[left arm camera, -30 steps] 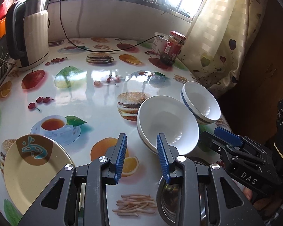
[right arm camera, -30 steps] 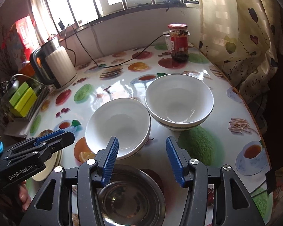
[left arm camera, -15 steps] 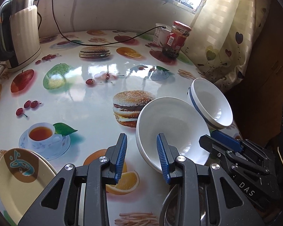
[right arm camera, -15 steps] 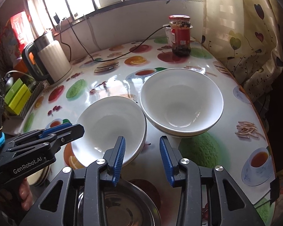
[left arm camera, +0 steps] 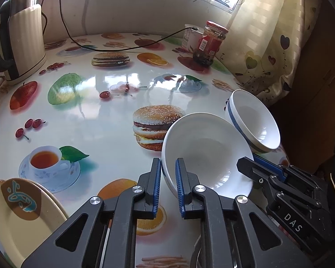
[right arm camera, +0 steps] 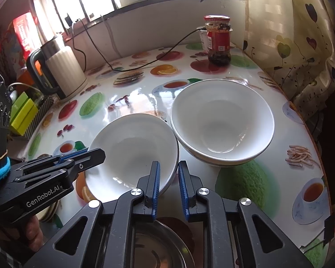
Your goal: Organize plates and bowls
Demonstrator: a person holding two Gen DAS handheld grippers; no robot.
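Now both grippers grasp the shallow white bowl (right arm camera: 131,154) on the table (left arm camera: 96,116): left gripper (left arm camera: 168,169) and right gripper (right arm camera: 168,174) have just closed their jaws, pinching opposite rims. Next, probably lift evenly toward the deeper bowl (right arm camera: 222,125).

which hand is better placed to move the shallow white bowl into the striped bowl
Right, probably. The right gripper and left gripper have both just been closing on the shallow white bowl at its rim, but the right holds the edge beside the striped bowl; the left holds the far edge.

Black gripper frames, ribbed blue fingers (left arm camera: 180,185), silver screws (right arm camera: 137,192)
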